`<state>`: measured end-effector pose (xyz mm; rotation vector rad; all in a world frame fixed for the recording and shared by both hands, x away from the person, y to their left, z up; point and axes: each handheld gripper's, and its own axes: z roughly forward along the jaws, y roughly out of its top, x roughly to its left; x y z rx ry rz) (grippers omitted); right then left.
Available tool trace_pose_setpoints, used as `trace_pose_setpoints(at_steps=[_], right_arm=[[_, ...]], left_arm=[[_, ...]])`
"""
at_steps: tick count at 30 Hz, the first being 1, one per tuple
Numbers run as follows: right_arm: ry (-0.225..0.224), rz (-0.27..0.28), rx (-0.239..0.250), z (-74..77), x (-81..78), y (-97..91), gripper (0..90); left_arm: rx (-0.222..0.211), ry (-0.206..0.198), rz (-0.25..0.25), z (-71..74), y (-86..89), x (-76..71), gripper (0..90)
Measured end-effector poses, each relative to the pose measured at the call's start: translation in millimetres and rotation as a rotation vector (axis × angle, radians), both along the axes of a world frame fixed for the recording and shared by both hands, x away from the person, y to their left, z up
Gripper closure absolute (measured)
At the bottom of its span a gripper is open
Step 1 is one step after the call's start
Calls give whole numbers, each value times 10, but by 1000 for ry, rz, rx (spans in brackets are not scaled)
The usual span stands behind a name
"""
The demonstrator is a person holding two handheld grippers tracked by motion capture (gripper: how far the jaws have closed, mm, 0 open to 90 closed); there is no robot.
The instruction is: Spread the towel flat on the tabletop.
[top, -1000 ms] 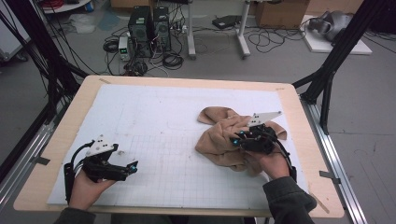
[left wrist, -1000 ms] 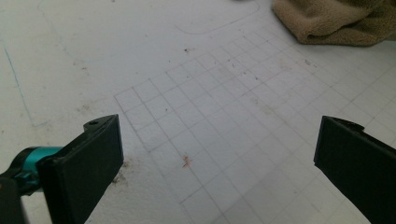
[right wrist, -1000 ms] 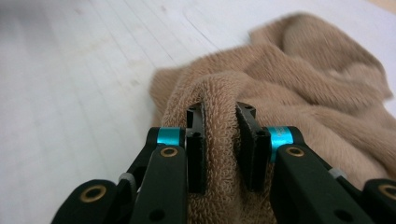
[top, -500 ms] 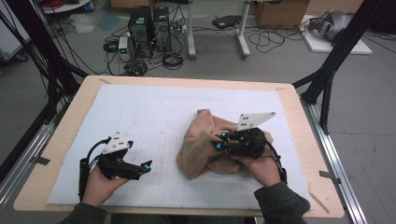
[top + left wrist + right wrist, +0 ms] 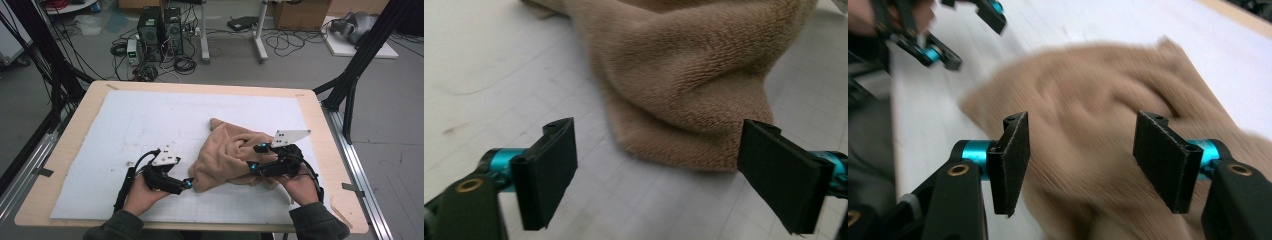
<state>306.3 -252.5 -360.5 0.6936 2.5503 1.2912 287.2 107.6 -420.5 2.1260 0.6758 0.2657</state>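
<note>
Towel, tan and fleecy, bunched in soft folds on the white gridded mat that covers the wooden bench, right of the middle. Looped pile, thick rounded folds, one corner poking up toward the far side.

At left, left hand-held gripper low over the mat, tips just beside the towel's near-left edge. Jaws apart and just been closing, black flat pads on teal stubs; in the left gripper view a rounded fold of the towel ahead and between them, pads not pressing on it. Released, nothing grasped.

At right, right hand-held gripper over the towel's right part, grey three-cornered plate on top. Jaws just been opening, wide apart, pads clear of the blurred cloth beyond. Released too.
</note>
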Motion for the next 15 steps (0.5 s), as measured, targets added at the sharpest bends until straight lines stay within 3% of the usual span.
trace_pose_setpoints(at_steps=[2,3,5,7,8,9,10,11,15], right_arm=[[-2,-7,-35,-89,19,-64,373],[-2,-7,-35,-89,19,-64,373],[13,-7,-41,-258,35,-109,370],[27,-21,-45,-359,47,-115,394],[27,-21,-45,-359,47,-115,394],[35,-30,-77,-447,57,-112,473],[35,-30,-77,-447,57,-112,473],[45,-34,-86,-510,67,-108,548],[74,-39,-72,-562,70,-106,653]], left_arm=[[3,8,-15,-35,-52,23,240],[2,24,-31,-73,-105,48,240],[15,61,-69,-179,-240,133,307],[16,70,-82,-198,-270,154,398],[6,78,-94,-208,-290,169,398],[-3,86,-106,-207,-301,179,542],[-5,91,-116,-203,-304,180,542],[-3,95,-125,-197,-308,172,647],[29,73,-138,-166,-293,137,779]])
